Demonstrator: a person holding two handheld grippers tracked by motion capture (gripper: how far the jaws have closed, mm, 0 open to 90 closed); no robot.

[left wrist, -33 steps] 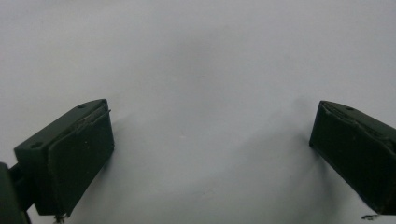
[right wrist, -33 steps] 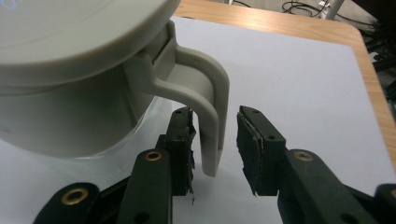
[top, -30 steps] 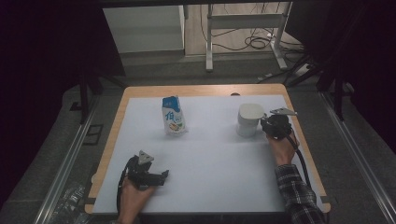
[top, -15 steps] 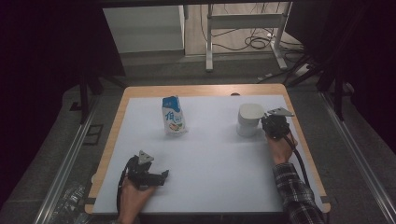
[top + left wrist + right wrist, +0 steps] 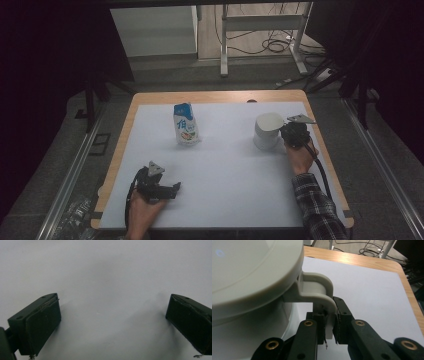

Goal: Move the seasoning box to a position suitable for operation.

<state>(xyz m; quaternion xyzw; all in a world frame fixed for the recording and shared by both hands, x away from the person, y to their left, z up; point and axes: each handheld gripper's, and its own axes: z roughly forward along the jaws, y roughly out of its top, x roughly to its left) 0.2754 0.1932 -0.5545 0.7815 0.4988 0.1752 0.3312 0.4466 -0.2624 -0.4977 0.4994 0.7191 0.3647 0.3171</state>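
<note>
Little has shifted since the earlier frames: both hands sit where they were, and only the right tool's (image 5: 329, 327) jaws have just been closing, now clamped on the flat handle of the pale grey lidded plastic jug (image 5: 267, 131), which stands upright near the right edge of the tabletop. In the right gripper view that handle (image 5: 318, 288) curves out from under the jug's wide round lid and drops straight between the two black pads, which press it from both sides. The left tool (image 5: 159, 187) rests low near the front left of the tabletop, in the person's left hand (image 5: 142, 212), its jaws spread wide apart with nothing between them but bare surface. A white sheet (image 5: 225, 190) covers nearly the whole tabletop, leaving a light wooden border (image 5: 215, 97) showing round the edges. Well apart from the jug, toward the back left, a blue-and-white milk carton (image 5: 185, 124) stands upright. Beyond the tabletop the room is dim: a grey carpeted floor (image 5: 250, 75), white metal frame legs (image 5: 224, 45), and tangled black cables (image 5: 270, 45) at the back.
</note>
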